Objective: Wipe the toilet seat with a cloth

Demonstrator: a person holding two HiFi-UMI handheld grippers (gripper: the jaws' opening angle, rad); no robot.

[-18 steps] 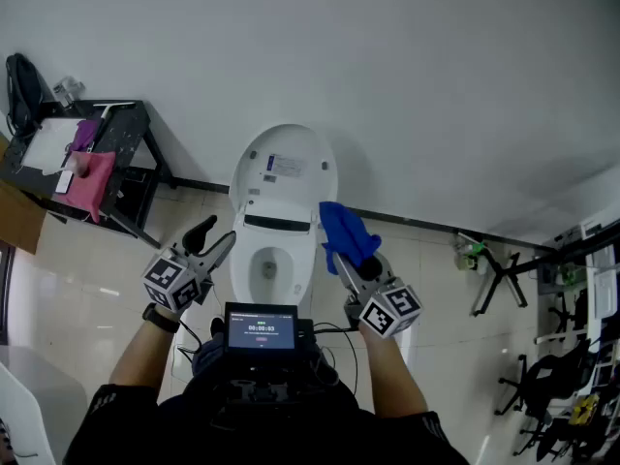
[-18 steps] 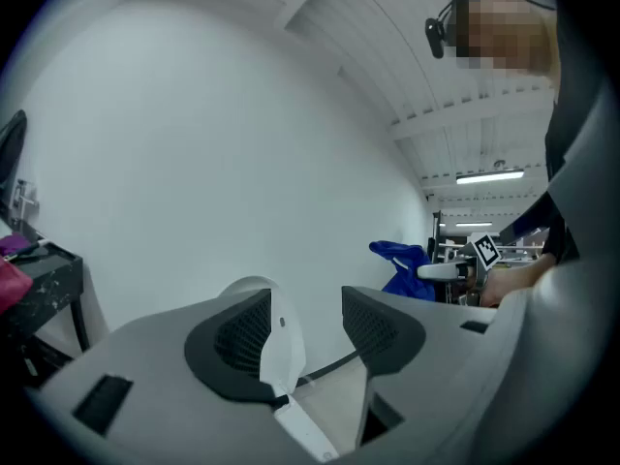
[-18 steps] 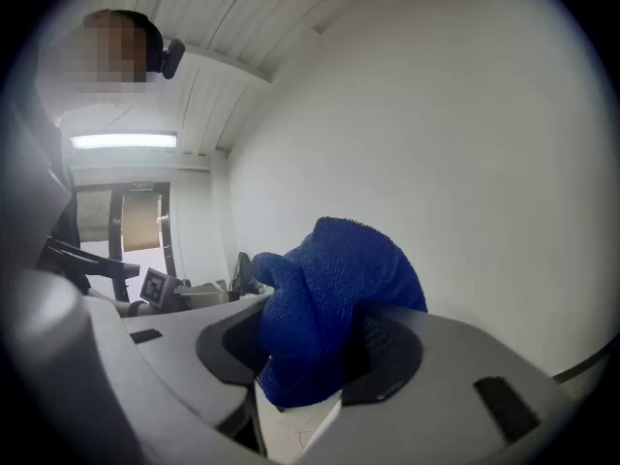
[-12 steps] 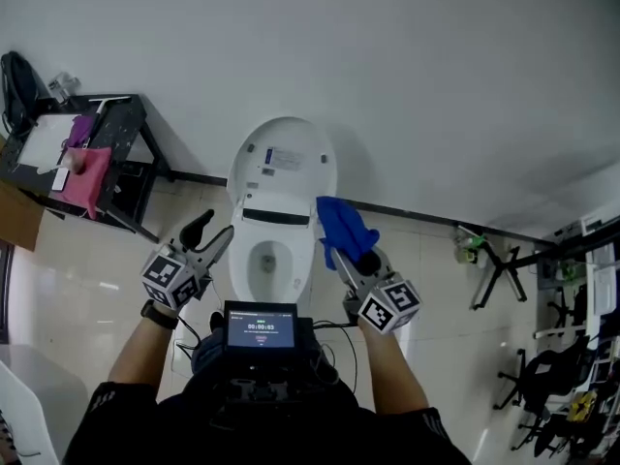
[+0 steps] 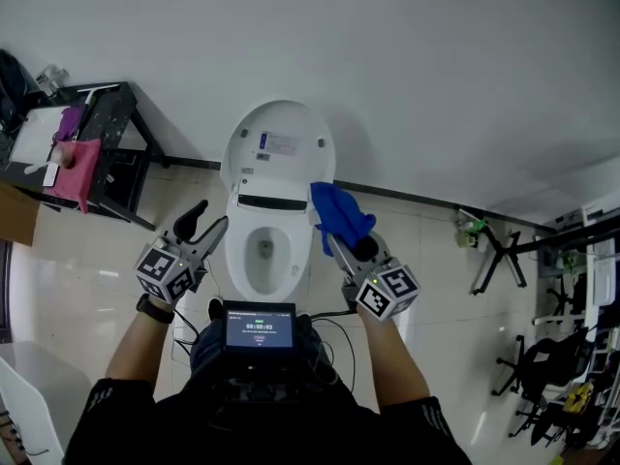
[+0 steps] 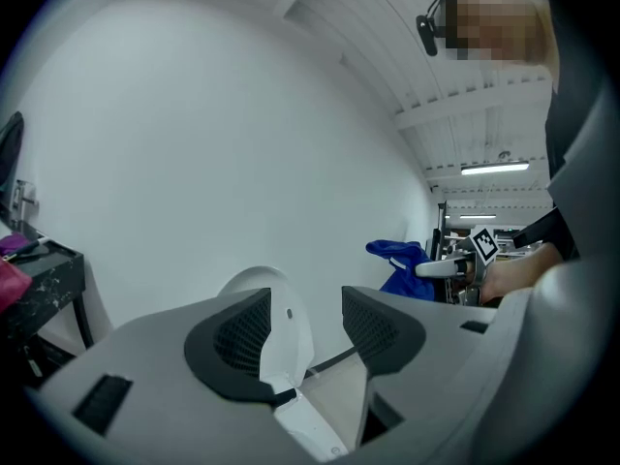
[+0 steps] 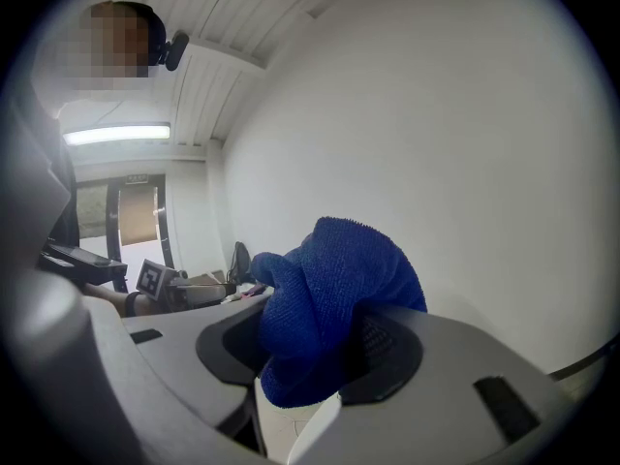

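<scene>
Both grippers have moved nearer the toilet; the right gripper [image 5: 341, 248], clamped on the blue cloth [image 5: 339, 216], now hangs by the toilet seat's [image 5: 234, 256] right rear rim, wiping not begun; the left gripper [image 5: 209, 223] holds its jaws apart, empty.

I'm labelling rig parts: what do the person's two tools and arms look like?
The left tool and right tool are grey with black textured pads, each bearing a black-and-white marker cube. Black short sleeves; black wristband on left wrist.

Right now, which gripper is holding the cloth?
The right gripper, shut on the blue cloth; the left gripper has its jaws apart with nothing between them.
</scene>
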